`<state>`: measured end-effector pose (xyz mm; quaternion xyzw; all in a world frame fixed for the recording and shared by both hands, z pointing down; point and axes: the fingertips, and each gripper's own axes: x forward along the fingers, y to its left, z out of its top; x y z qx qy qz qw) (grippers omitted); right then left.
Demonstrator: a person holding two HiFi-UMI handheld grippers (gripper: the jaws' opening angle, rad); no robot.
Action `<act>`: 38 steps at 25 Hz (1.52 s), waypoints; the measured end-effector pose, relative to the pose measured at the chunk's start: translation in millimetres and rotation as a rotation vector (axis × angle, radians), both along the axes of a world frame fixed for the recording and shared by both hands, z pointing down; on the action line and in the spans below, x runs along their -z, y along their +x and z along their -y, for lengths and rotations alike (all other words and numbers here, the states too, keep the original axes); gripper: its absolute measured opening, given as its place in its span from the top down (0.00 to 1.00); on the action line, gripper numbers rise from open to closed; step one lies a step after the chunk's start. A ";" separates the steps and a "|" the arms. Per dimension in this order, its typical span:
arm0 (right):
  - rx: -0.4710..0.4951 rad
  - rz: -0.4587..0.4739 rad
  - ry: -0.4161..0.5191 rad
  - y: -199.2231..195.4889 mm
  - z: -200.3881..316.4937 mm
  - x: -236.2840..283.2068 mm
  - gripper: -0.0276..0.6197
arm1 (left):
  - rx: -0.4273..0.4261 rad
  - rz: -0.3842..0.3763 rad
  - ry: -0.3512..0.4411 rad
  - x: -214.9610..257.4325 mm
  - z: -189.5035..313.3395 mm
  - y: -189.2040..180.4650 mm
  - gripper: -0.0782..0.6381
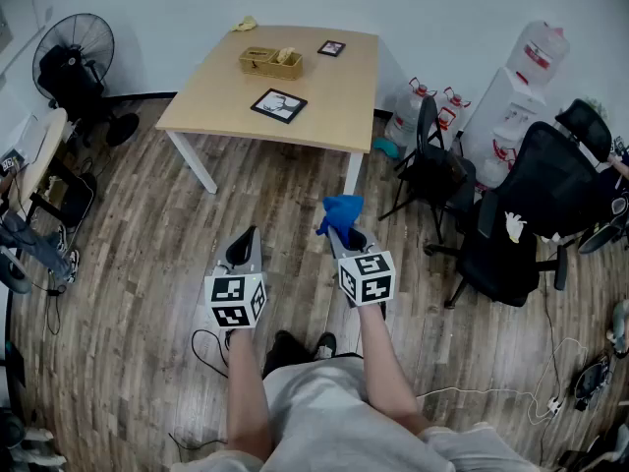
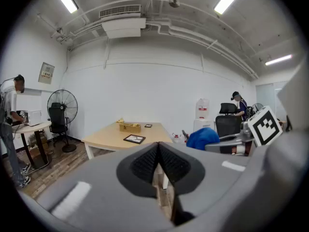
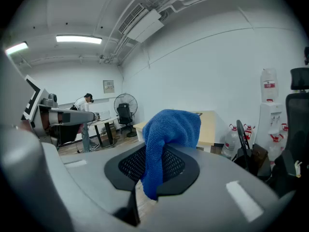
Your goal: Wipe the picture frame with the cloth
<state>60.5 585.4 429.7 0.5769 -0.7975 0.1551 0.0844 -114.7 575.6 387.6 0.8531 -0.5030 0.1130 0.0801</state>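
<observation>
A black picture frame (image 1: 278, 105) lies flat near the front of the wooden table (image 1: 216, 101), and it also shows in the left gripper view as the picture frame (image 2: 134, 138). A smaller frame (image 1: 331, 48) lies at the table's far side. My right gripper (image 1: 341, 235) is shut on a blue cloth (image 1: 340, 211) that bunches above its jaws; the blue cloth (image 3: 166, 139) hangs down between them. My left gripper (image 1: 245, 243) is shut with nothing in it, its jaws pressed together. Both grippers hang over the floor, well short of the table.
A wicker basket (image 1: 271, 62) and a yellow item (image 1: 245, 25) sit on the table. Black office chairs (image 1: 511, 214), water bottles (image 1: 423, 106) and a dispenser (image 1: 511, 96) crowd the right. A fan (image 1: 74, 57) and a side desk (image 1: 39, 155) stand left. Cables (image 1: 206, 347) lie on the floor.
</observation>
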 end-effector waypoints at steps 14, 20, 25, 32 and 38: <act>-0.019 0.059 0.023 22.2 12.2 7.2 0.89 | 0.017 0.020 0.013 4.7 6.3 2.8 0.82; 0.030 0.080 0.016 9.2 26.7 4.0 0.89 | 0.061 0.013 -0.005 -1.4 21.7 -19.5 0.82; 0.025 0.090 -0.004 11.3 53.9 -5.2 0.88 | 0.056 0.007 -0.020 -10.1 51.9 -20.7 0.82; 0.002 0.102 -0.048 31.3 111.0 -11.3 0.88 | 0.035 -0.017 0.004 -0.7 122.2 -11.6 0.82; -0.015 0.036 -0.081 45.7 169.8 -15.7 0.88 | 0.029 -0.064 -0.023 -9.4 196.5 -4.0 0.82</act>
